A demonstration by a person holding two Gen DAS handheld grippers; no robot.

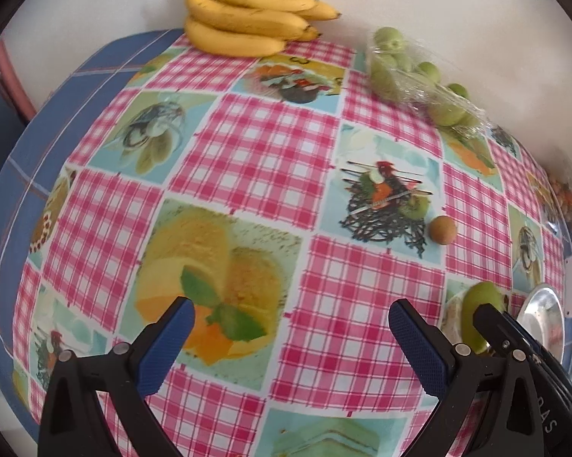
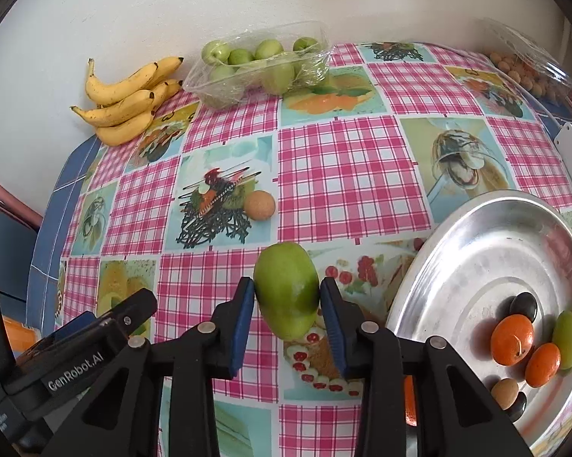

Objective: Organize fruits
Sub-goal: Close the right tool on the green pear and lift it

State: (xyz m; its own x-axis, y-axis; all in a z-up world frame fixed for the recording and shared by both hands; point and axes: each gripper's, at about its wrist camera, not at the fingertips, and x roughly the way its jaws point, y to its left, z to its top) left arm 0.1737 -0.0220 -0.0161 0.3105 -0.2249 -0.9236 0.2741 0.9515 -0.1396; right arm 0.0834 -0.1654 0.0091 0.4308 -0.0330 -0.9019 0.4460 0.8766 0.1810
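Green fruit, left wrist view: sits right of the left gripper, partly hidden behind the right gripper's black body. Left gripper fingers spread wide, nothing between the blue pads, hovering above the checked tablecloth. Small brown round fruit lies on the cloth beyond the gripper, to the right. Banana bunch at the far edge by the wall; clear tray of green apples right of the bananas. Metal plate rim just past the green fruit.

Right wrist view: right gripper pinches the green fruit between both blue pads, held above the cloth, just left of the metal plate. Plate holds two orange fruits, one green fruit, one brown fruit and two dark ones. Brown round fruit beyond the gripper. Bananas and apple tray far back by the wall; clear box of small brown fruits far right.
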